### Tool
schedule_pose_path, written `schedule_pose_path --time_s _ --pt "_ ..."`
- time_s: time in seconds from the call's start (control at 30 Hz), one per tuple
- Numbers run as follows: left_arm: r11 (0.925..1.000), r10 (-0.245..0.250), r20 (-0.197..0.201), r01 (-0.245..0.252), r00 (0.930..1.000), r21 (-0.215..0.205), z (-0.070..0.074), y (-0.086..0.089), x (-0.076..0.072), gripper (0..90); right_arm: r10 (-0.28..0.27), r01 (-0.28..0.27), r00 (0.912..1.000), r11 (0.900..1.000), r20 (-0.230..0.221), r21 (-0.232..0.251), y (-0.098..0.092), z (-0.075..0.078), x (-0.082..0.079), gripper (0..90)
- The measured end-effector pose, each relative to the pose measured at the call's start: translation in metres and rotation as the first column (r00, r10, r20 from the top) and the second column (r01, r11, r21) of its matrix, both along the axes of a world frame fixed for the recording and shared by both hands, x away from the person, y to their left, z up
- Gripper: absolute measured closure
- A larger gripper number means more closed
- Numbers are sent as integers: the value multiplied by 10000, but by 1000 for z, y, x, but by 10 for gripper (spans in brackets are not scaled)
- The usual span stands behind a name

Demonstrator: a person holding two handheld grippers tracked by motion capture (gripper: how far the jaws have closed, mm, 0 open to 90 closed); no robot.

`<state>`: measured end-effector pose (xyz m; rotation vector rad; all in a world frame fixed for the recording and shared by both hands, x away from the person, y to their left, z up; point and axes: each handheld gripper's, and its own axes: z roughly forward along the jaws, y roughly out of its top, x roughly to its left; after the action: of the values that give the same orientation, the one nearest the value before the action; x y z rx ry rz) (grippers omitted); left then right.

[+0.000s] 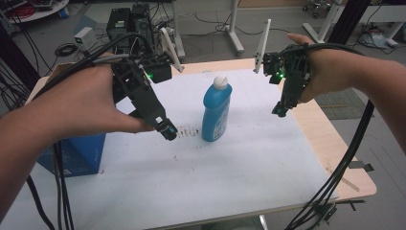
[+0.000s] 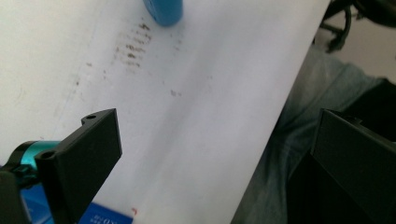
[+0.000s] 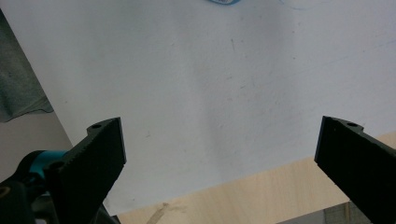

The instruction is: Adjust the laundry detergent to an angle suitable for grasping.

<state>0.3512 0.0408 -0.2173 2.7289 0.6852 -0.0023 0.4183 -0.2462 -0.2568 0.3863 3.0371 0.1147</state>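
A blue bottle (image 1: 216, 108) with a white cap stands upright in the middle of the white sheet (image 1: 230, 167). My left gripper (image 1: 165, 128) hovers just left of the bottle, pointing down at a patch of dark smudges (image 1: 189, 130). In the left gripper view its jaws (image 2: 217, 121) stand wide apart with nothing between them; the bottle's base (image 2: 163, 11) and the smudges (image 2: 133, 44) lie ahead. My right gripper (image 1: 281, 109) hangs to the right of the bottle, above the sheet. It is open and empty (image 3: 222, 123), with the bottle's base (image 3: 223, 1) at the top edge.
A blue box (image 1: 76, 155) sits at the left side of the table, under my left forearm. The wooden table edge (image 1: 335, 143) runs along the right of the sheet. Two white posts (image 1: 262, 45) rise at the back edge. Cables trail from both grippers.
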Motion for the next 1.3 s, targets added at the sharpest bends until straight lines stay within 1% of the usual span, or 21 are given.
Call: schedule_pose_path --time_s 0.07,0.1,0.17,0.23,0.27,0.3,0.33,0.47,0.5,0.57,0.63,0.7,0.73,0.83,0.87,0.93,0.97,1.1,1.13,1.23,1.3 --pt "9976 478 136 -470 9988 -507 -1 -8 5 17 -22 22 10000 10000 -7 27 -3 -1 0 10" --pt "9976 478 136 -470 9988 -507 -1 -8 5 17 -22 22 10000 10000 -7 27 -3 -1 0 10" --pt "9939 724 196 -704 9972 -854 -2 -14 7 16 14 -14 10000 10000 9 48 -4 -1 0 10" --pt "9902 908 253 -876 9955 -1089 -3 -19 10 17 -35 34 10000 10000 17 93 -5 -2 0 10" --pt "9895 915 299 -875 9954 -1151 -4 -21 12 17 -26 25 10000 9999 22 100 -5 -2 0 10" --pt "9895 915 299 -875 9954 -1151 -4 -21 12 17 -26 25 10000 9999 22 100 -5 -2 0 10" --pt "9877 1039 291 -997 9942 -1200 -9 -28 17 17 -17 17 10000 9999 11 137 -6 -3 -1 10" --pt "9845 1314 336 -1265 9908 -1217 -15 -35 22 16 -27 27 10000 9999 25 120 -8 -4 -1 10" --pt "9826 1415 352 -1360 9893 -1265 -16 -37 23 17 -30 30 10000 9999 21 167 -8 -5 -1 10" --pt "9829 1424 407 -1365 9890 -1237 -17 -38 25 17 -34 33 10000 9999 6 161 -9 -5 -1 10" --pt "9795 1604 381 -1543 9863 -1293 -19 -41 28 17 -28 28 10000 9999 12 168 -9 -5 -1 10" --pt "9790 1638 350 -1581 9859 -1289 -22 -43 32 17 -43 43 10000 9998 9 199 -10 -5 -1 10" --pt "9766 1747 355 -1686 9840 -1333 -23 -45 33 17 -120 120 9999 9997 21 205 -10 -5 -2 10" --pt "9758 1807 350 -1747 9829 -1314 -25 -47 37 16 -73 72 10000 9998 31 198 -10 -5 -1 10" --pt "9720 1944 348 -1877 9803 -1414 -27 -51 40 17 -87 86 10000 9997 31 214 -12 -6 -1 10" --pt "9708 1975 339 -1906 9797 -1457 -28 -53 41 17 -87 86 10000 9997 31 214 -12 -6 -1 10" --pt "9692 2026 354 -1953 9786 -1498 -30 -58 43 16 -87 87 10000 9997 17 237 -13 -6 0 10" --pt "9701 1991 360 -1918 9793 -1490 -33 -65 46 16 -104 104 9999 9996 -2 272 -13 -7 0 10" --pt "9686 2064 416 -1982 9776 -1500 -36 -69 48 16 -116 116 9999 9996 0 241 -14 -7 0 10" --pt "9697 2073 529 -1980 9768 -1430 -38 -73 50 16 -153 153 9999 9995 6 294 -15 -8 0 10" --pt "9683 2200 673 -2095 9732 -1357 -42 -78 53 17 -198 198 9998 9994 -6 287 -17 -9 0 10"
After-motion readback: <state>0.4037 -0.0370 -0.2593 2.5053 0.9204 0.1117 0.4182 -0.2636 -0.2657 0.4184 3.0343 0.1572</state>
